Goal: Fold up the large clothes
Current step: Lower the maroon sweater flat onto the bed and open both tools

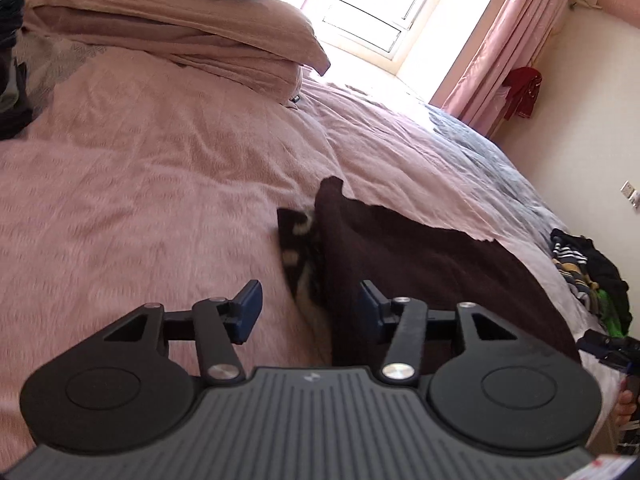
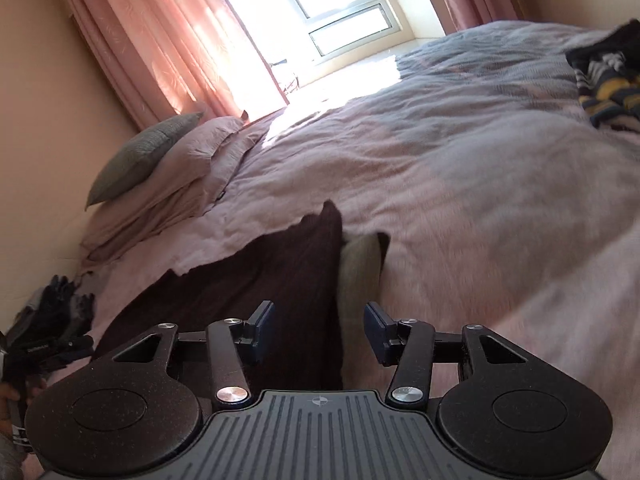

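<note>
A large dark brown knit garment (image 1: pixel 420 260) lies flat on the pink bedspread (image 1: pixel 140 184). Its folded left edge shows a black-and-white patterned part (image 1: pixel 294 248). My left gripper (image 1: pixel 310 308) hangs open just above that edge, its pads not pressing on the cloth. In the right wrist view the same garment (image 2: pixel 260 280) shows an olive-grey inner layer (image 2: pixel 358 268) at its right edge. My right gripper (image 2: pixel 320 328) stands open over that edge, with cloth below the gap but not pinched.
Stacked pink pillows (image 1: pixel 180 28) and a grey cushion (image 2: pixel 140 156) lie at the head of the bed. A heap of striped and dark clothes (image 1: pixel 588 276) sits at the bed's right side. More dark clothes (image 2: pixel 60 312) lie at the left. A bright window (image 2: pixel 320 12) and pink curtains (image 2: pixel 160 40) stand behind.
</note>
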Tool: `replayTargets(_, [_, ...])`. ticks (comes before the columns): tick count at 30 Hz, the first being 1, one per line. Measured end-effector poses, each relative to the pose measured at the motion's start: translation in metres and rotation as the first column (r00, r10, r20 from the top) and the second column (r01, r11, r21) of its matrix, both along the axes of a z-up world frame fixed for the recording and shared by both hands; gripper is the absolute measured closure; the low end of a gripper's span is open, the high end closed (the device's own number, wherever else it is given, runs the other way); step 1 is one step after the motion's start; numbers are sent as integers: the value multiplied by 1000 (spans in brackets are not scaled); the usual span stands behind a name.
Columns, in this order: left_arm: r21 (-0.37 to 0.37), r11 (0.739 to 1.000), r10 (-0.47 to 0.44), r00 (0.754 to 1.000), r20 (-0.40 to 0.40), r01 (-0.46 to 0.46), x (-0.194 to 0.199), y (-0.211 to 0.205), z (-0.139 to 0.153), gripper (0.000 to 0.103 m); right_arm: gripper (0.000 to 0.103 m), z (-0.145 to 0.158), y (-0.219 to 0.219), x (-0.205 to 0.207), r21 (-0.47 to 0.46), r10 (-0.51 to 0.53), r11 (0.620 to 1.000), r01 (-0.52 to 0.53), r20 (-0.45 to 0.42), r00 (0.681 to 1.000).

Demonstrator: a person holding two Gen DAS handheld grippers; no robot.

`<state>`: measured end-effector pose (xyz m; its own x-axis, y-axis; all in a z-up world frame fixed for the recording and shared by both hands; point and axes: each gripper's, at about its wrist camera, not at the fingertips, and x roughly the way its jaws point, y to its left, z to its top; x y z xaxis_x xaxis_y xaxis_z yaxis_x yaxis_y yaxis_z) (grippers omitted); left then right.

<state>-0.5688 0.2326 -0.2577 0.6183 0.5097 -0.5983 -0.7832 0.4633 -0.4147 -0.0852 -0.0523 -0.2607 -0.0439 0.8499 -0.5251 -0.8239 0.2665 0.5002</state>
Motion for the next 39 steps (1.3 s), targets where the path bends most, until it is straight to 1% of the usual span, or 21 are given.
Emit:
replayTargets(3, [-33, 999, -12, 998, 61, 14, -13, -33, -5, 52, 57, -6, -26, -19, 1, 7, 1000, -7, -31, 999])
replayTargets(7, [-68, 998, 8, 993, 116, 0, -13, -50, -17, 51, 57, -11, -27, -31, 18, 18, 1000, -17, -51, 999])
replayTargets(8, [-84, 996, 10, 993, 117, 0, -11, -50, -22, 54, 66, -14, -25, -32, 20, 12, 1000, -11, -53, 999])
replayTargets(9, [-93, 996, 13, 994, 108, -3, -8, -50, -26, 61, 80, -16, -23, -33, 12, 5, 1000, -4, -50, 999])
replayTargets(10, [-99, 995, 20, 995, 96, -10, -7, -50, -29, 70, 100, -18, -20, -33, 6, 4, 1000, -4, -45, 999])
replayTargets(11, [-97, 995, 32, 995, 92, -23, -8, -50, -30, 101, 101, -18, -19, -34, 2, -9, 1000, 9, -36, 999])
replayTargets(14, [-59, 997, 61, 990, 131, -53, -19, -51, -21, 100, 102, -5, -30, -32, 67, -77, 995, 78, -8, 997])
replayTargets(16, [-20, 999, 48, 996, 68, -47, -17, -51, -20, 100, 102, -3, -39, -23, 67, -142, 987, 144, -34, 989])
replayTargets(18, [-56, 997, 45, 999, 14, -44, -13, -49, -34, 99, 102, -21, -33, -15, -28, -155, 988, 153, -86, 984])
replayTargets(20, [-38, 999, 37, 999, -30, -38, -7, -55, -40, 98, 101, -33, -25, -24, -114, -130, 986, 124, -44, 991])
replayTargets(22, [-4, 999, 36, 997, -63, -36, -3, -61, -33, 95, 99, -31, -22, -30, -129, -141, 982, 139, -11, 990])
replayTargets(24, [29, 999, 39, 995, -96, -36, -1, -65, -20, 90, 80, -19, -17, -34, -164, -141, 976, 146, 45, 989])
replayTargets(25, [59, 997, 50, 991, -121, -43, 0, -66, -11, 89, 68, -10, -15, -39, -163, -142, 974, 159, 112, 984])
replayTargets(26, [92, 994, 65, 988, -137, -53, 1, -66, -3, 89, 65, 0, -14, -46, -141, -146, 974, 175, 196, 970])
replayTargets(27, [127, 990, 75, 988, -137, -58, 2, -66, 6, 86, 64, 9, -13, -52, -110, -146, 977, 183, 277, 950])
replayTargets(29, [168, 984, 84, 990, -115, -64, 8, -61, 21, 85, 64, 22, -8, -63, -46, -147, 983, 176, 367, 919])
replayTargets(31, [193, 981, 52, 994, -100, -32, 23, -55, 29, 85, 64, 26, 5, -74, 12, -103, 994, 107, 395, 913])
replayTargets(34, [201, 979, -1, 992, -128, 27, 55, -46, 23, 85, 65, 19, 32, -90, 21, -4, 1000, -5, 397, 918])
replayTargets(36, [181, 982, -14, 985, -175, 46, 73, -38, 9, 85, 65, 5, 50, -94, -3, 46, 999, -49, 397, 917])
replayTargets(38, [140, 990, 4, 969, -246, 31, 83, -26, -14, 86, 65, -17, 66, -88, -73, 40, 997, -11, 406, 913])
replayTargets(39, [119, 993, 6, 969, -249, 24, 84, -22, -23, 85, 65, -27, 72, -82, -113, 31, 993, 18, 415, 909])
